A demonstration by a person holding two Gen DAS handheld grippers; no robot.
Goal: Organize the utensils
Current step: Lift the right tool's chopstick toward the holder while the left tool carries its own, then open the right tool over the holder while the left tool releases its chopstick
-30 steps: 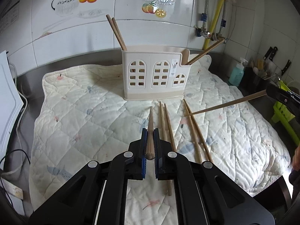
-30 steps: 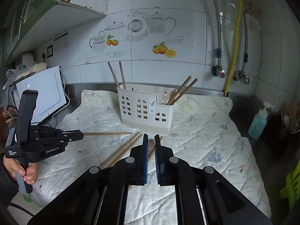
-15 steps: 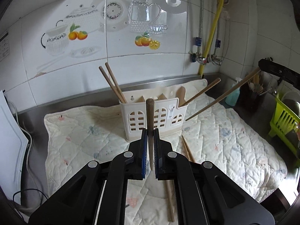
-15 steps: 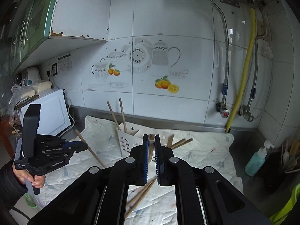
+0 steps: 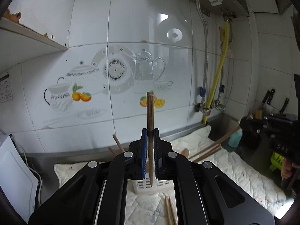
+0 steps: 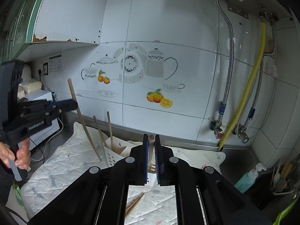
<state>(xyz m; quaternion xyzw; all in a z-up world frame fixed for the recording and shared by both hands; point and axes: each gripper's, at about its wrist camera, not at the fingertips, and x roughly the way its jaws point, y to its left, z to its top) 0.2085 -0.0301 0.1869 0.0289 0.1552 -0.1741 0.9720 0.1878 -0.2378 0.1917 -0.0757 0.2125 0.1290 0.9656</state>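
Left wrist view: left tool [image 5: 150, 131] clamped mid-shaft on light, stiff, smooth round wooden chopstick [image 5: 150, 112], upright above white slotted plastic utensil holder [image 5: 144, 184]; right tool [image 6: 151, 137] likewise pinching another.

a steel counter [image 6: 234, 159] carries a quilted mat [image 6: 61, 166] bearing a white utensil caddy [image 6: 112, 155] and loose chopsticks [image 5: 169, 211].

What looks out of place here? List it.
Loose chopsticks lie on the quilted mat instead of in the white holder. The cabinet's lower edge is chipped and rust-stained. Both grippers' chopsticks look properly held.
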